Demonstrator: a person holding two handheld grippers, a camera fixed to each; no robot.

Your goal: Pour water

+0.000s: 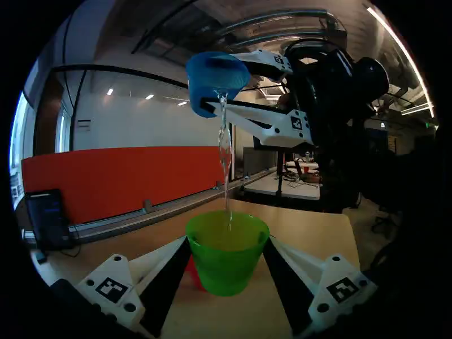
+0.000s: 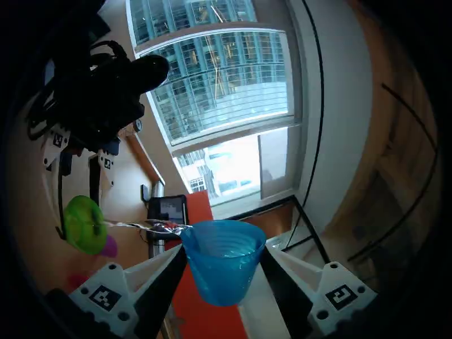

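Left gripper view: water lands in green cup.

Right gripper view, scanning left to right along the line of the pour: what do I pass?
green cup → stream of water → blue cup

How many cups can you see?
2 for sure: the blue cup, tipped and pouring in the right gripper, and the green cup below it in the left gripper. A red thing behind the green cup may be a third, mostly hidden.
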